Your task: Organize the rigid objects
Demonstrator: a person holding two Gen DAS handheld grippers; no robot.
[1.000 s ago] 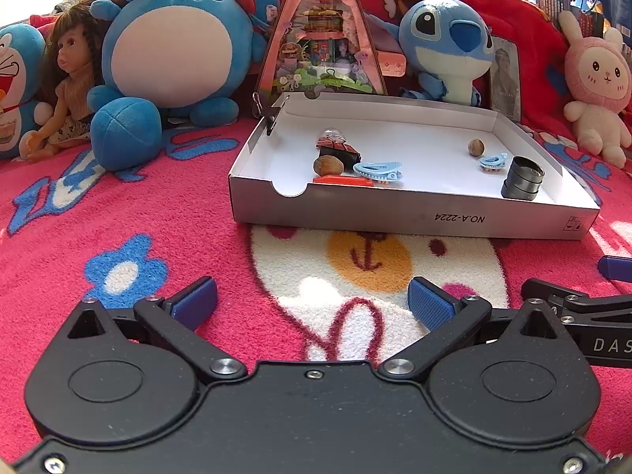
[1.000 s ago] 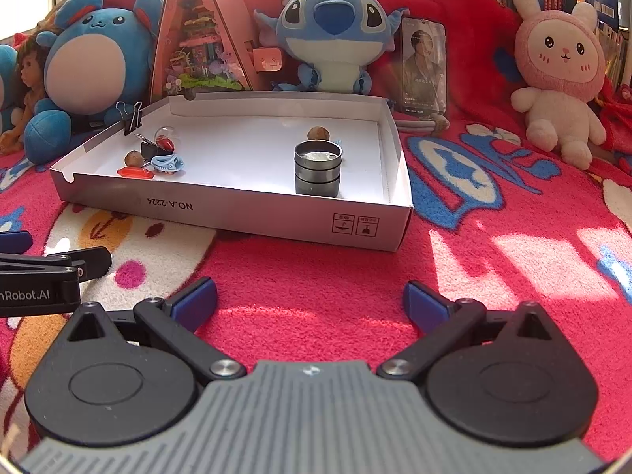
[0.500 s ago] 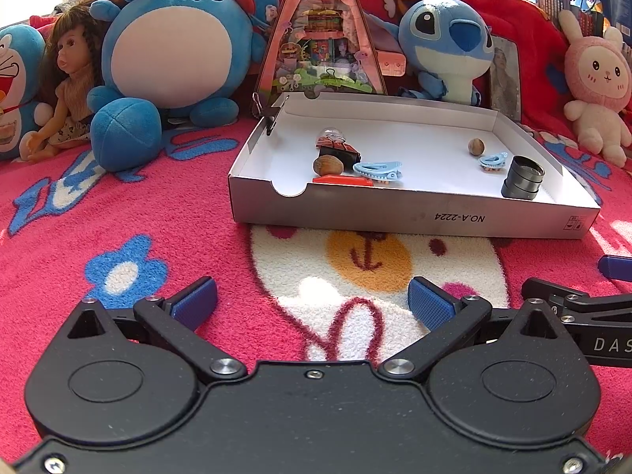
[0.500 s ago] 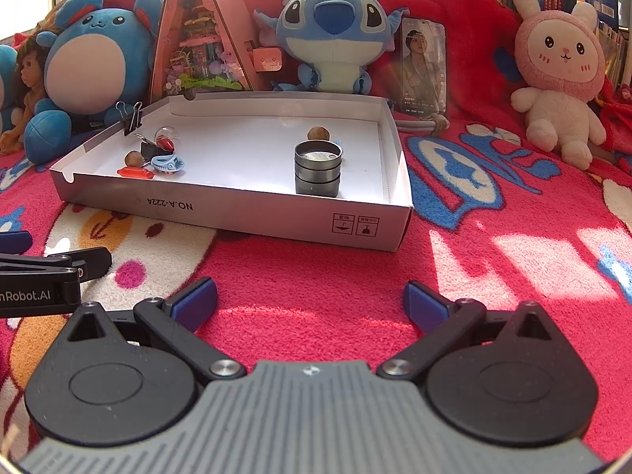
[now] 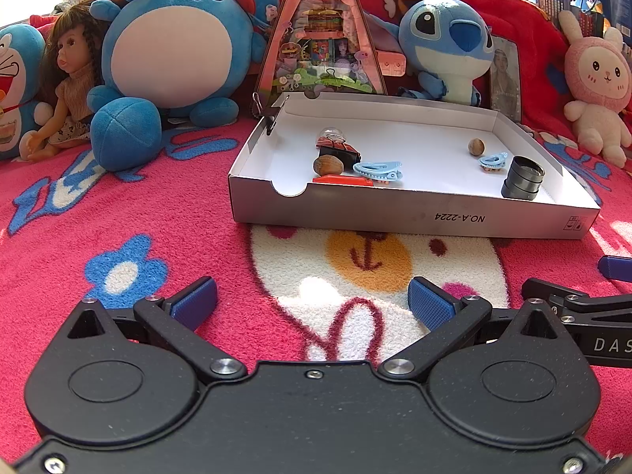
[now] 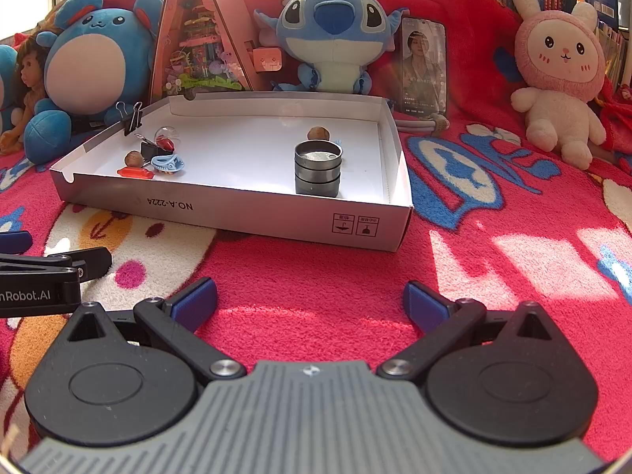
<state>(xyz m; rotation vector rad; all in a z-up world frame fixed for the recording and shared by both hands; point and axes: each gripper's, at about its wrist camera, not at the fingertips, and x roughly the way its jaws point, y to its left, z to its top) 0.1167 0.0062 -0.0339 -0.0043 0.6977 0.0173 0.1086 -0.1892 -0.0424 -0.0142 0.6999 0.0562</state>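
A shallow white cardboard box point(image 5: 395, 217) point(image 6: 245, 213) lies on the red blanket ahead of both grippers. Inside it are a stack of dark metal tins point(image 5: 522, 178) point(image 6: 318, 168), two walnuts point(image 5: 328, 165) point(image 5: 476, 146), two light-blue hair clips point(image 5: 377, 170) point(image 5: 493, 161), a flat red piece point(image 5: 343, 180), a black binder clip point(image 5: 339, 152) and a clear dome point(image 5: 332, 133). My left gripper point(image 5: 312, 302) is open and empty, low over the blanket in front of the box. My right gripper point(image 6: 310, 300) is open and empty, in front of the box's right corner.
Plush toys line the back: a blue round one point(image 5: 170, 51), Stitch point(image 5: 446, 47), a pink rabbit point(image 6: 561, 79), a doll point(image 5: 69, 79). A triangular diorama point(image 5: 320, 39) and a phone point(image 6: 423, 65) stand behind the box. A binder clip point(image 6: 132, 116) grips the box's left wall.
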